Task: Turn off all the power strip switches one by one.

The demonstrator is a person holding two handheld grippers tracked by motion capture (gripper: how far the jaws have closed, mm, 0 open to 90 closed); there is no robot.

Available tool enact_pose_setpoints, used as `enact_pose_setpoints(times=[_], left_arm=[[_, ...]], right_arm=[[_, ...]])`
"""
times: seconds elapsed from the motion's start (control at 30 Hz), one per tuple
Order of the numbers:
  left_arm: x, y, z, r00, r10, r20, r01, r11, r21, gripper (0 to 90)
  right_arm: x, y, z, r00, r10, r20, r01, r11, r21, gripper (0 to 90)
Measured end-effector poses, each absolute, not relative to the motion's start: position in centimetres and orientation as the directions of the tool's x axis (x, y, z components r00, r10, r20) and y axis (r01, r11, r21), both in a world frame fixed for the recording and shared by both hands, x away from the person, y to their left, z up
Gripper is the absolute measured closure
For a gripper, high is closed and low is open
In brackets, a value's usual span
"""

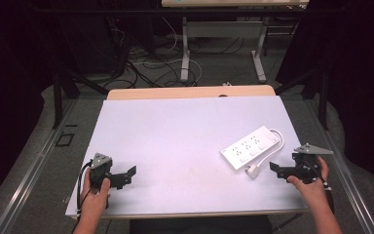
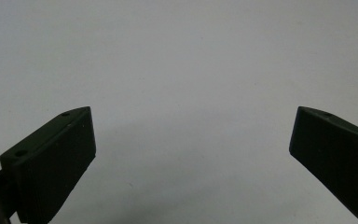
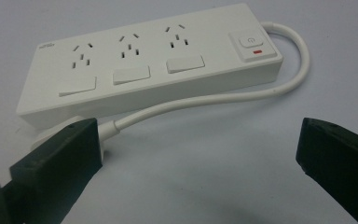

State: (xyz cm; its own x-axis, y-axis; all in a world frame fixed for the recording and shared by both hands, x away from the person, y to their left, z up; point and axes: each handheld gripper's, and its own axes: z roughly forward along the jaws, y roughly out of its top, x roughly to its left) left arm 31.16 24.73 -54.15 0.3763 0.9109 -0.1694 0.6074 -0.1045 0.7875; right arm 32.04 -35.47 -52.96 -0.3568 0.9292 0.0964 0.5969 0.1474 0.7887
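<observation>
Presently, both claws, left claw [image 1: 129, 175] and right claw [image 1: 277, 169], are standing apart, empty; the right is facing the power strip [image 1: 251, 146] on the desk [image 1: 175, 141].

We see a white power strip [image 3: 149, 65] lying flat on the tabletop [image 3: 205, 186], its cord [image 3: 242, 95] looping back to the plug [image 3: 105, 130] — just behind our right tool's [image 3: 198, 154] wide-open left jaw.
</observation>
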Motion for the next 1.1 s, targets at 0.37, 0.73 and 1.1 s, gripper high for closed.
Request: enact_pose_setpoints(times=[0.37, 0.73, 1.1], left_arm=[[31.4, 24.3, -54.2, 0.37, 0.917, -0.147, 0.614, -0.122, 0.78, 0.3], [31.3, 24.1, -54.2, 0.368, 0.921, -0.126, 0.612, -0.138, 0.779, 0.3], [31.1, 23.9, -54.3, 0.372, 0.92, -0.123, 0.607, -0.141, 0.782, 0.3]], right_arm=[[31.9, -34.5, -52.9, -0.353, 0.936, 0.015, 0.597, 0.213, 0.773, 0.0], [33.3, -34.0, -52.2, -0.363, 0.932, -0.019, 0.583, 0.243, 0.776, 11.9], [35.4, -34.3, -50.5, -0.376, 0.926, -0.03, 0.603, 0.269, 0.751, 22.7]])
